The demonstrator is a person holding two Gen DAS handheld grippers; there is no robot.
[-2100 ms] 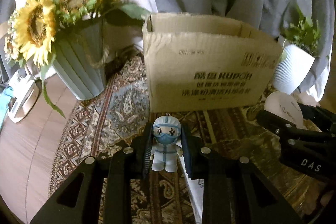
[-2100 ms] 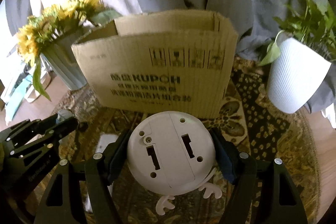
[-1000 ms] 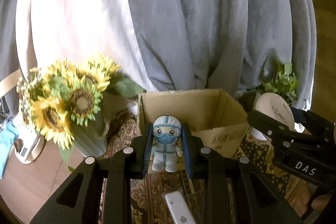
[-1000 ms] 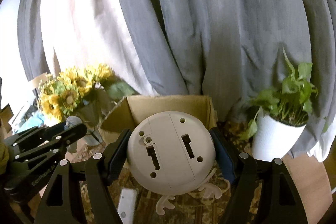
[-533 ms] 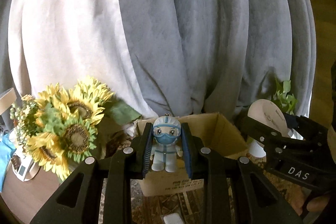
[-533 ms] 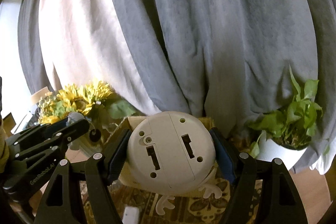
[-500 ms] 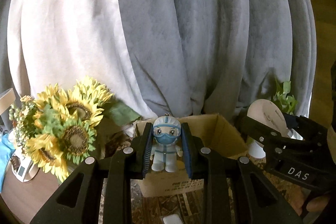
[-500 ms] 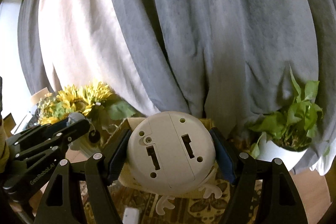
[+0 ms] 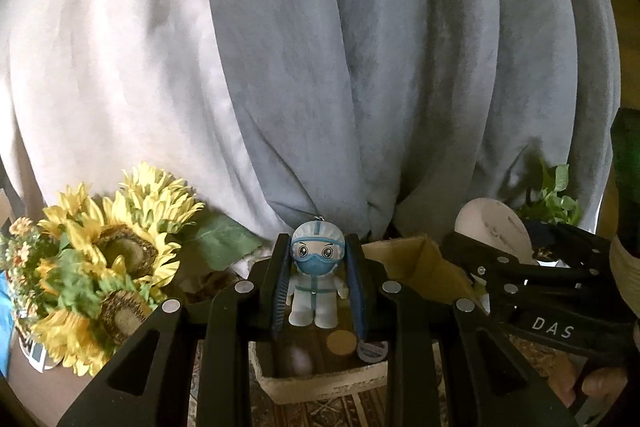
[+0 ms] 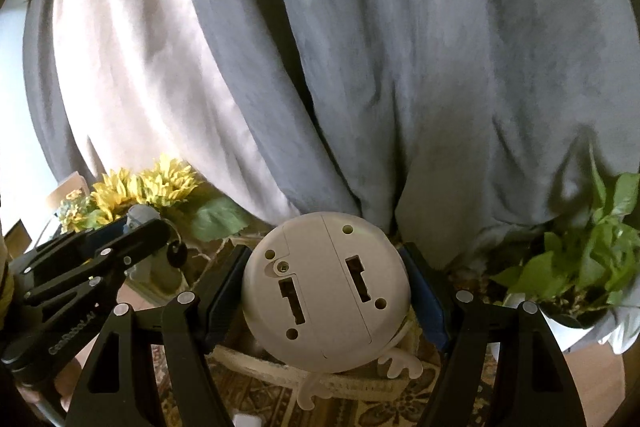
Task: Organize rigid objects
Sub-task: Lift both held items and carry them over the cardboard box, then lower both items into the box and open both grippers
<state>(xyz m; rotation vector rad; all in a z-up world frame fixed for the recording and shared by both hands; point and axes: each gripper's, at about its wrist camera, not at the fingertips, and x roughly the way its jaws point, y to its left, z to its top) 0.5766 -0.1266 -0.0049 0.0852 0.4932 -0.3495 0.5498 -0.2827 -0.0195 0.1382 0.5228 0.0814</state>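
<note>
My left gripper (image 9: 318, 281) is shut on a small figurine (image 9: 317, 277) in a white suit with a blue mask, held upright above the open cardboard box (image 9: 416, 263). My right gripper (image 10: 326, 293) is shut on a round white device (image 10: 326, 291) with two slots in its back and small white feet below. In the left wrist view the right gripper (image 9: 532, 291) and its white device (image 9: 494, 229) show at the right edge. The left gripper (image 10: 132, 235) appears at the left of the right wrist view. Inside the box lie a few small things, blurred.
Grey and white curtains (image 9: 360, 67) fill the background. A bunch of sunflowers (image 9: 100, 267) stands left of the box. A green plant in a white pot (image 10: 580, 267) stands at the right. A patterned rug (image 10: 400, 399) lies under the box.
Both grippers have risen and moved forward with their loads. The box has dropped lower in both views and now sits beneath the fingers, its inside showing.
</note>
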